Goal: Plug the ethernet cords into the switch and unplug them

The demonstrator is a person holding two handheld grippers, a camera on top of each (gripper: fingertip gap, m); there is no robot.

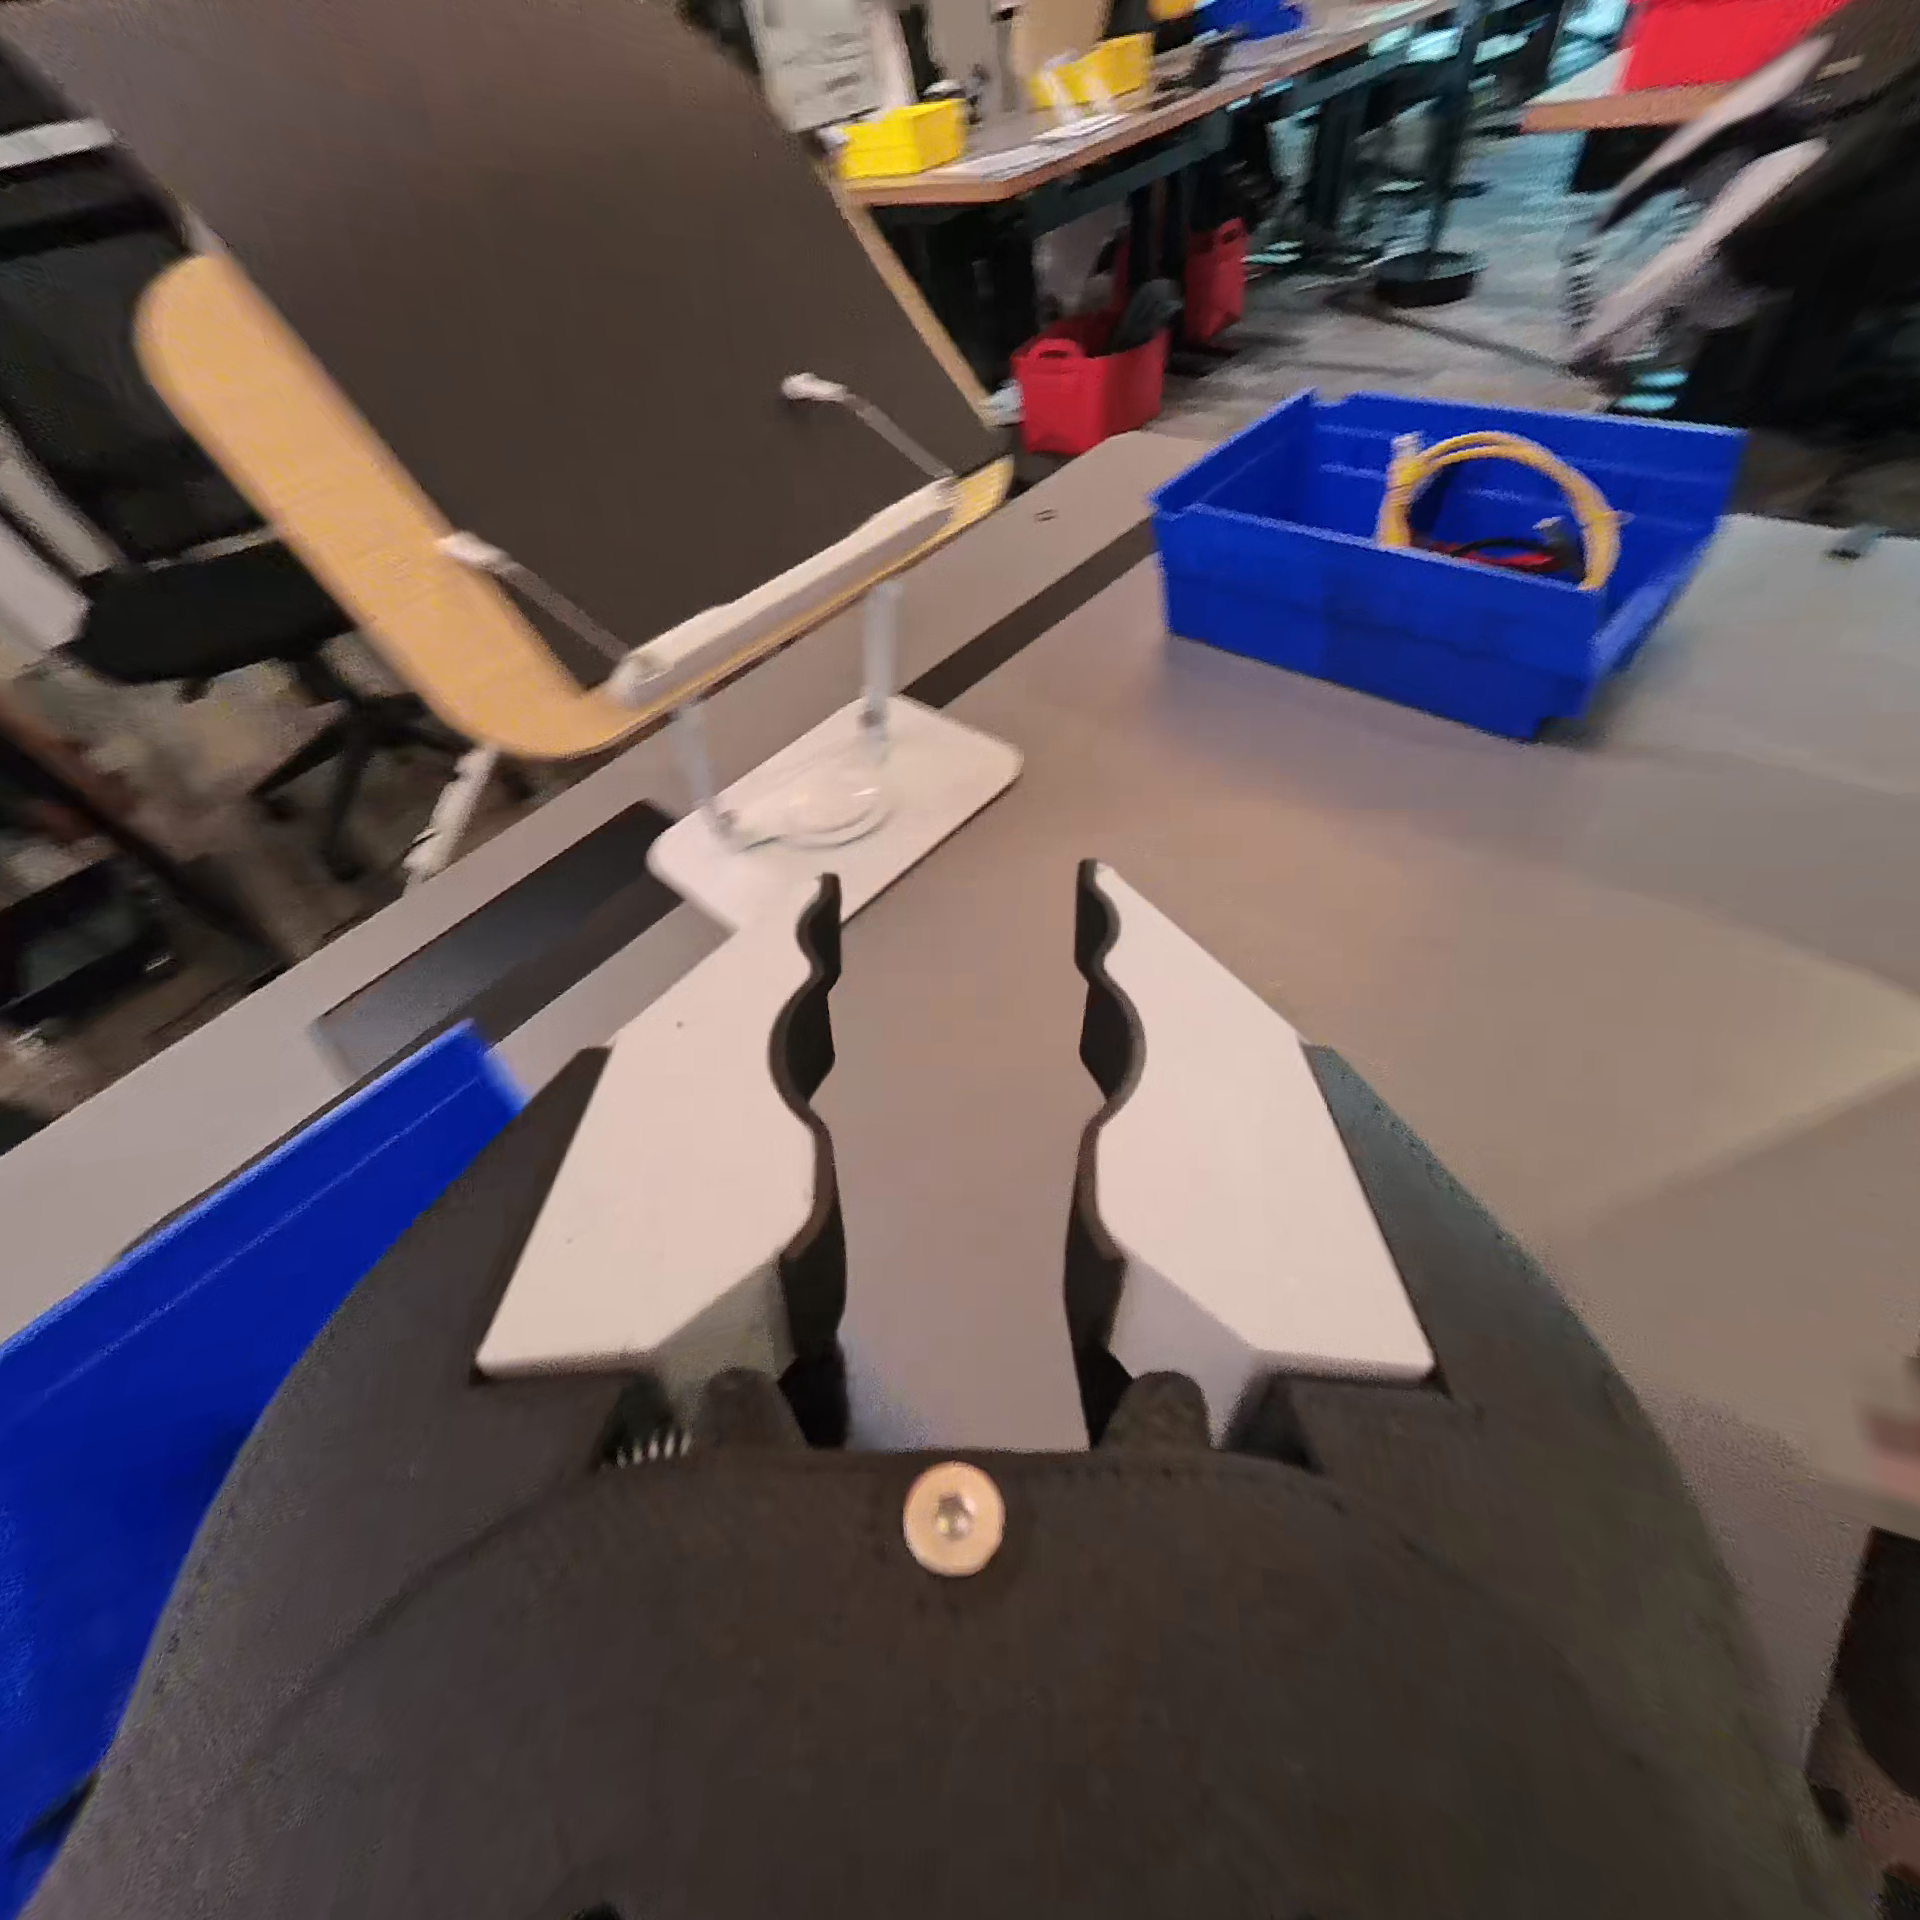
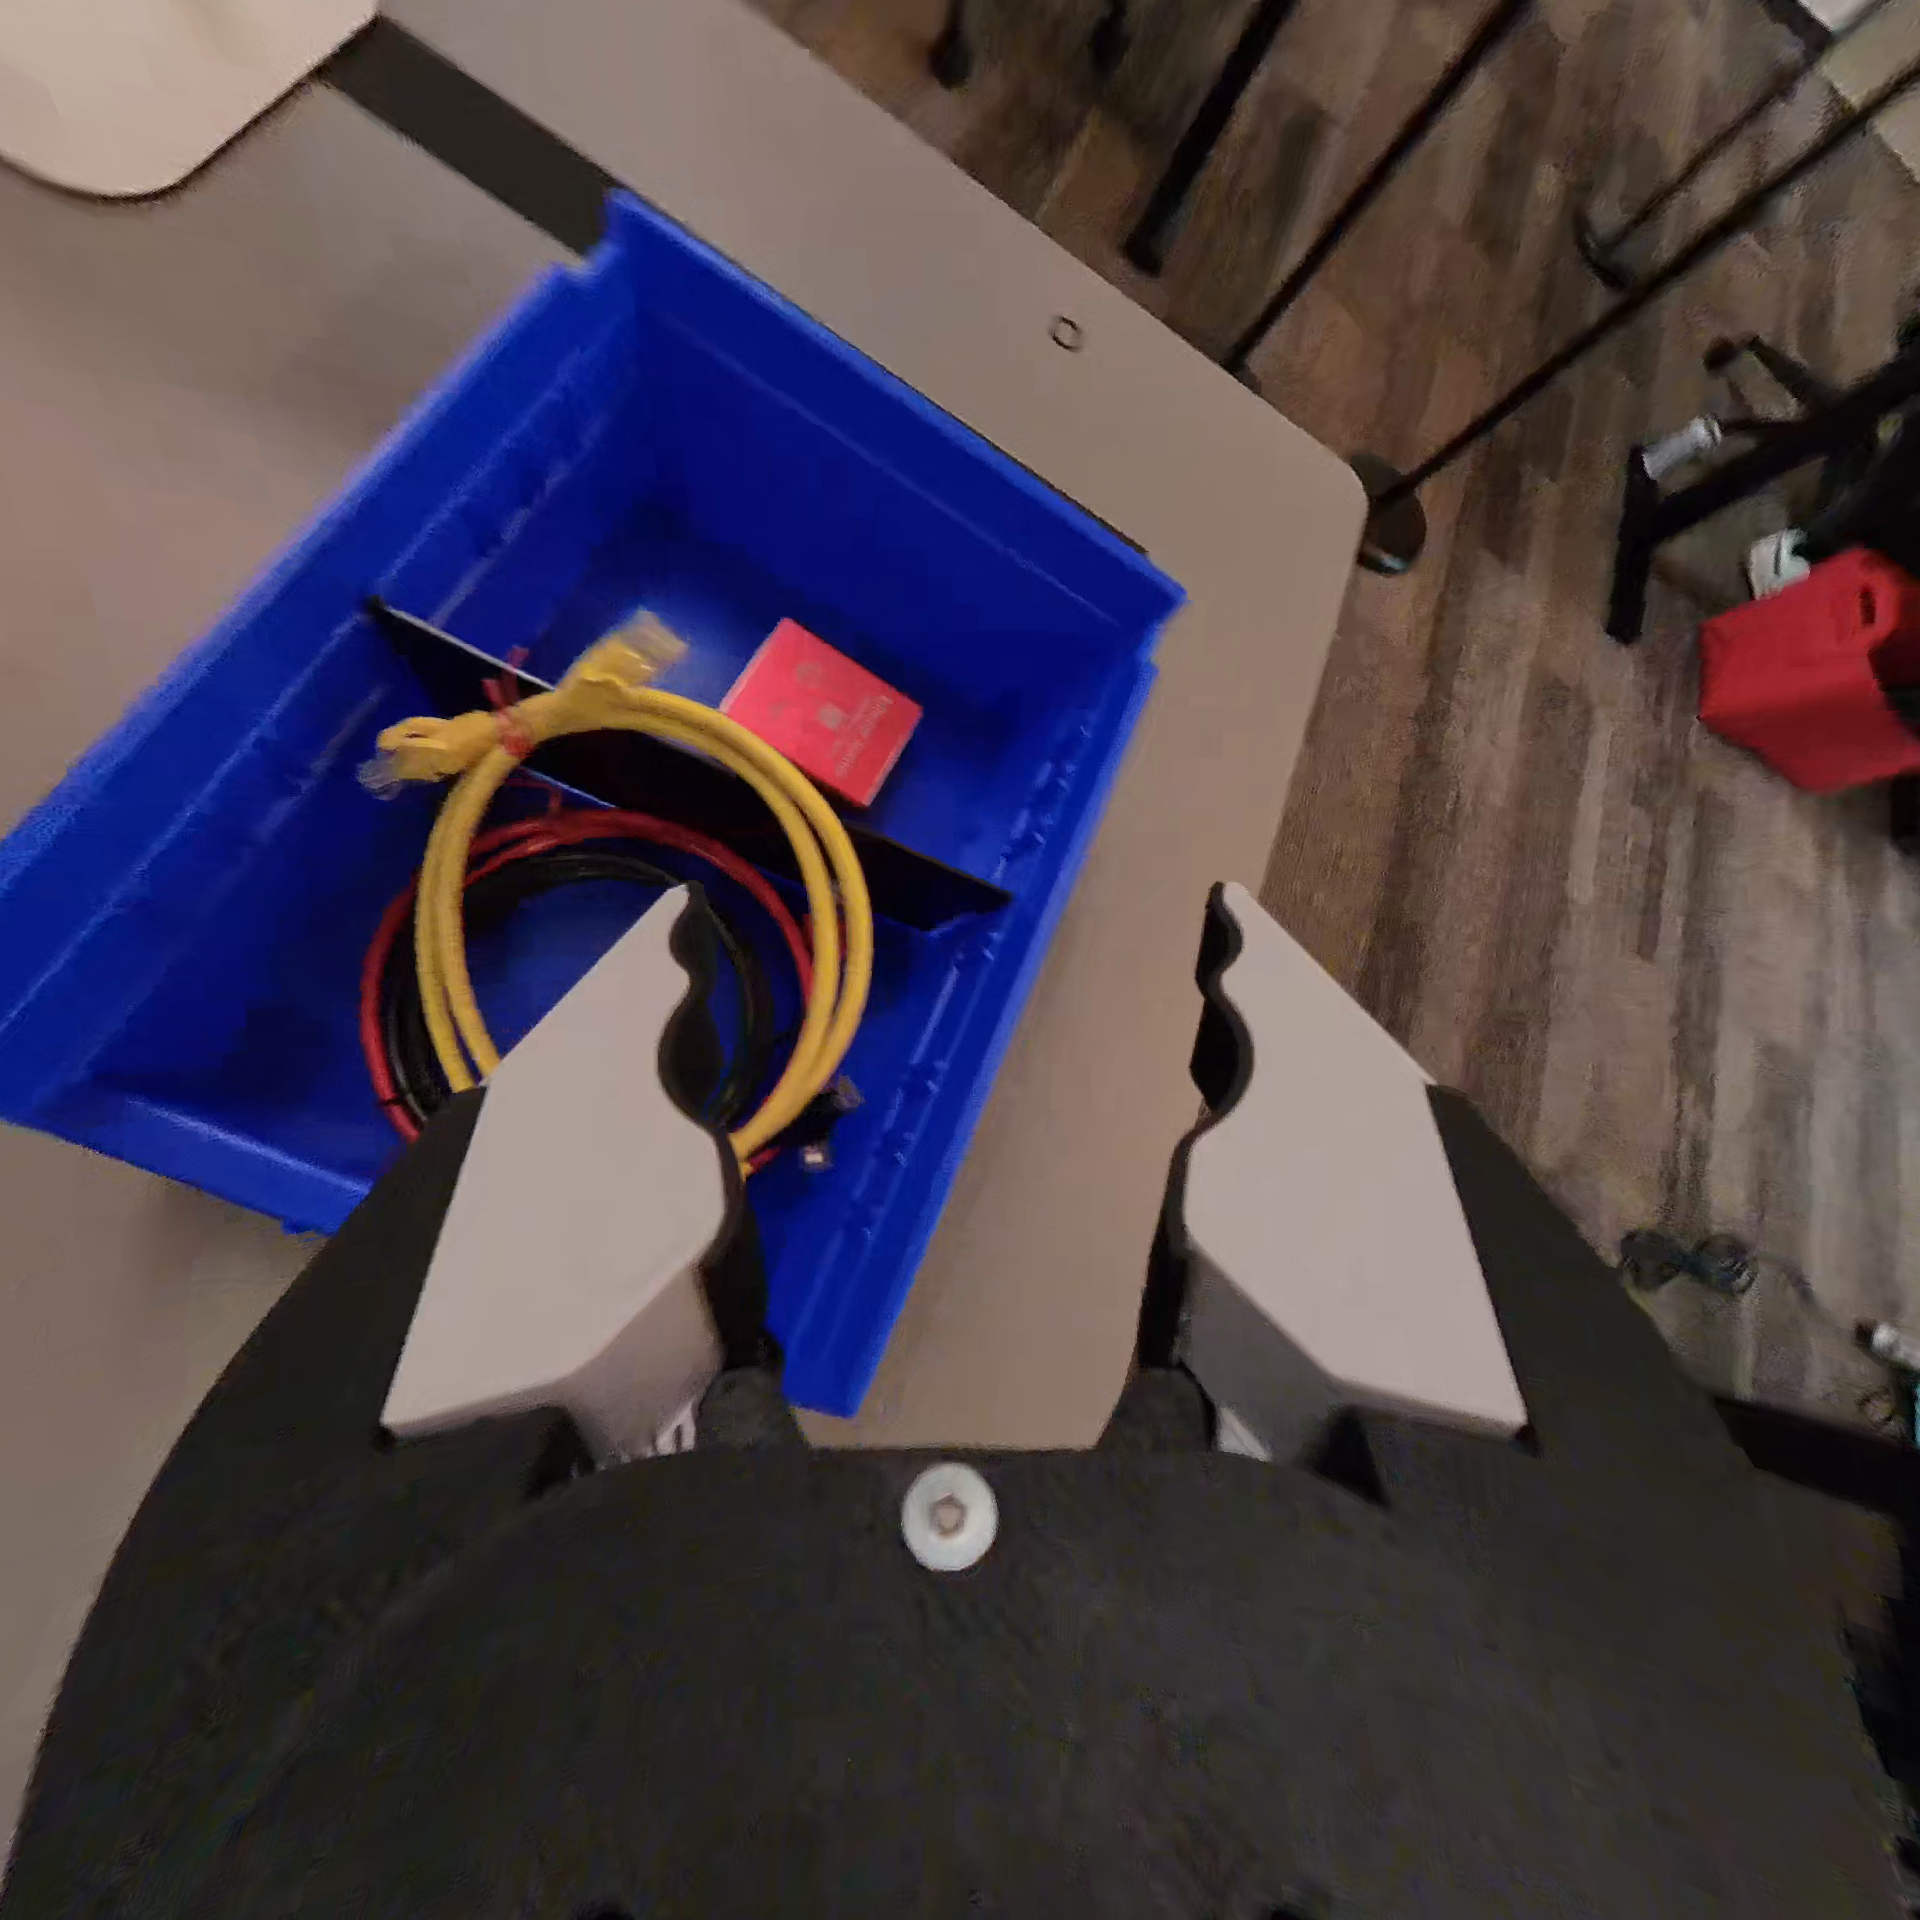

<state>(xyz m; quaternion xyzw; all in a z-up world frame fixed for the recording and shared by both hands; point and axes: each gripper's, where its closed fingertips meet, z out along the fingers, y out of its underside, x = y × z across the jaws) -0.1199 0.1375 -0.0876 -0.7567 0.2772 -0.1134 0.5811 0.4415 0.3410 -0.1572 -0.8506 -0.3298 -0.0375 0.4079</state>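
A blue bin (image 2: 831, 488) on the grey table holds a coiled yellow ethernet cord (image 2: 644, 717), red and black cords (image 2: 582, 847) and a small pink box (image 2: 821, 712) behind a black divider (image 2: 665, 769). My right gripper (image 2: 951, 904) is open and empty, hovering above the bin's near right corner. The bin (image 1: 1351, 582) and yellow cord (image 1: 1496, 488) show at the far right in the left wrist view. My left gripper (image 1: 956, 883) is open and empty above the table. No switch is recognisable in either view.
A tilted dark board on a white stand (image 1: 831, 810) sits at the table's far edge. Another blue bin's (image 1: 208, 1299) wall is at the left gripper's left. Beyond the table are chairs, red bags (image 2: 1808, 675) and floor. Tip to tip, the grippers are about 60 centimetres apart.
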